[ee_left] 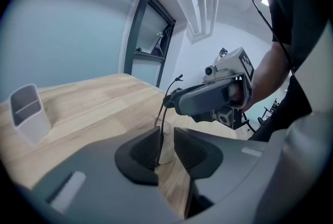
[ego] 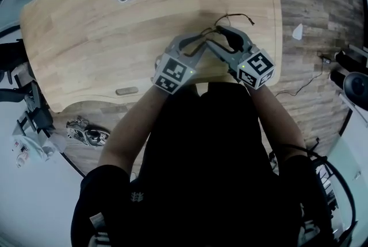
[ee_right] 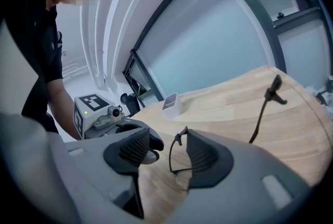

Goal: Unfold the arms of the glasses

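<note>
The glasses [ee_right: 169, 157] hang between the two tools, above the near edge of the table [ego: 103, 50]. In the head view they lie at about 1 o'clock from the person's chest.

The left gripper [ee_left: 166, 139] has its jaws only a narrow gap apart. The thin rim runs up through that gap and lies against one pad. The other pad looks clear of it, so I judge there is no real pinch.

The right gripper [ee_right: 167, 151] stands wide open. The frame is beside its 3 o'clock pad, and nothing is clamped. One arm [ee_right: 260, 119] already sticks out toward 1 o'clock in the right gripper view. I cannot tell how the other arm lies.

The main risk is a drop. With neither pair of pads pressing, the frame may slide off and hit the wood or go over the edge. If either tool closes blindly, it could catch the lens instead of the rim. A pull on the open arm while the frame is loose could twist the hinge.
</note>
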{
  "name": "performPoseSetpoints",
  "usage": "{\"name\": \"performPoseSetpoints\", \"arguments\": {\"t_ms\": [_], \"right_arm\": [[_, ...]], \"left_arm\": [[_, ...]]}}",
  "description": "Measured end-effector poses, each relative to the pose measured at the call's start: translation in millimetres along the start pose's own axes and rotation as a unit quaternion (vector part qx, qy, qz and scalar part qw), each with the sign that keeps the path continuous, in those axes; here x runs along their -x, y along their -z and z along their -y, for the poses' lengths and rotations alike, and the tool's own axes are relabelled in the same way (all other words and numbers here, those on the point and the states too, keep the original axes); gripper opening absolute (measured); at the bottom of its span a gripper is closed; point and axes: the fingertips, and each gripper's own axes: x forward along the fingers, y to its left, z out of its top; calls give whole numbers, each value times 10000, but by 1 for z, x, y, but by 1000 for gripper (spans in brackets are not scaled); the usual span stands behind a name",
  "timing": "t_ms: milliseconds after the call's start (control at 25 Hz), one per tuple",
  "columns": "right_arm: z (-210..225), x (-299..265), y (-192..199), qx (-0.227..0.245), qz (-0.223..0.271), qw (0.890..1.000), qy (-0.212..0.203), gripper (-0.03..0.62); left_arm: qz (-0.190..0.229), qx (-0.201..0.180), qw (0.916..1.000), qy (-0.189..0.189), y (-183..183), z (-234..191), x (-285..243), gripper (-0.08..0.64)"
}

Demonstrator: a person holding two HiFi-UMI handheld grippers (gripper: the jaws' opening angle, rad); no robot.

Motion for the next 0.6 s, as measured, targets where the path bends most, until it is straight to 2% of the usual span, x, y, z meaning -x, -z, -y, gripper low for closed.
{"name": "performPoseSetpoints", "arguments": {"t_ms": [360, 600], "right_arm": [[-29, 2, -6, 198, -32, 9997, -163, 215], [-50, 0, -3, 294, -89, 9992, -263, 215]], "left_arm": [[425, 8, 9974, -580, -10, -5, 47, 89], [599, 127, 9937, -941, -1, -11, 80, 89]]}}
